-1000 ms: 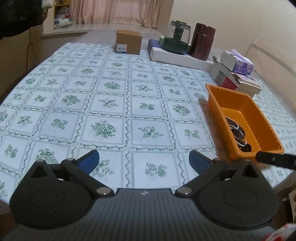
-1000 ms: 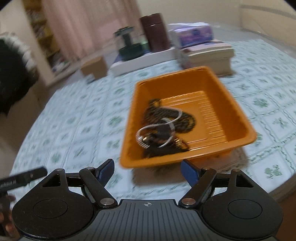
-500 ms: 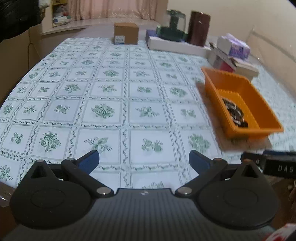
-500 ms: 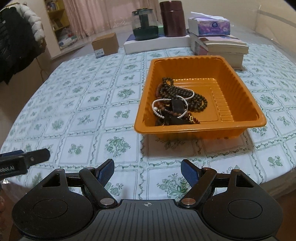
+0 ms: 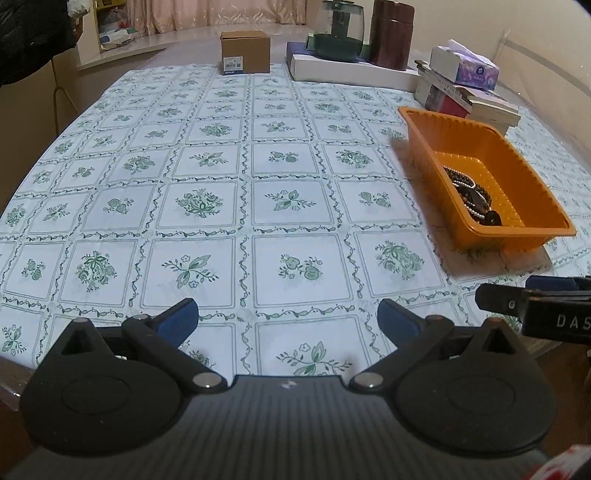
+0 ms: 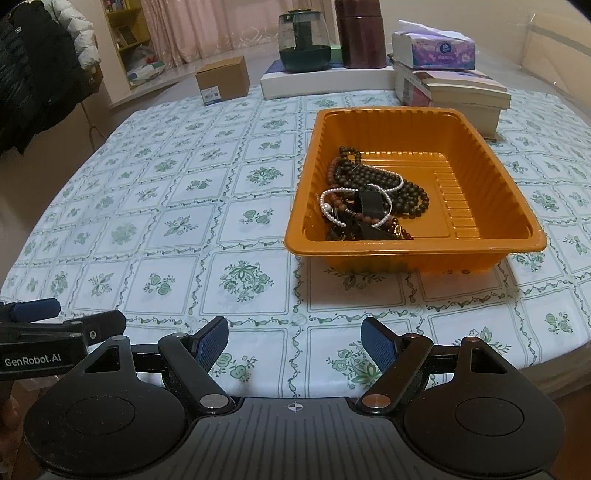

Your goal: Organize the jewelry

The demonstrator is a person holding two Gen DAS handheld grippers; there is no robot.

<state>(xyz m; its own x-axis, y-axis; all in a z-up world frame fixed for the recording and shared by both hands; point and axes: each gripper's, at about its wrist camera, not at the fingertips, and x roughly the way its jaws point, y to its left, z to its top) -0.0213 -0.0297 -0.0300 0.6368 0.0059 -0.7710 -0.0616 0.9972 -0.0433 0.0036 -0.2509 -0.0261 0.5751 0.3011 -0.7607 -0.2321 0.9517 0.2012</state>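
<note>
An orange tray (image 6: pixel 487 147) stands on the floral tablecloth, also in the left wrist view (image 5: pixel 491 144) at the right. In it lies a tangled pile of jewelry (image 6: pixel 369 199): dark bead strings, a white pearl strand and a black band; the pile also shows in the left wrist view (image 5: pixel 471 195). My right gripper (image 6: pixel 294 341) is open and empty, near the table's front edge, short of the tray. My left gripper (image 5: pixel 288 319) is open and empty over the tablecloth, left of the tray. Each gripper's fingers show at the other view's edge.
At the table's far side stand a cardboard box (image 5: pixel 245 57), a white flat box (image 6: pixel 325 79) bearing a dark green glass jar (image 6: pixel 303 40) and a brown canister (image 6: pixel 360 33), and a tissue box (image 6: pixel 432 50) on stacked books (image 6: pixel 458 92). A dark jacket (image 6: pixel 33 70) hangs at left.
Both grippers have pulled back toward the table's front edge and steadied, so the tray sits farther off. Both stay open and empty.
</note>
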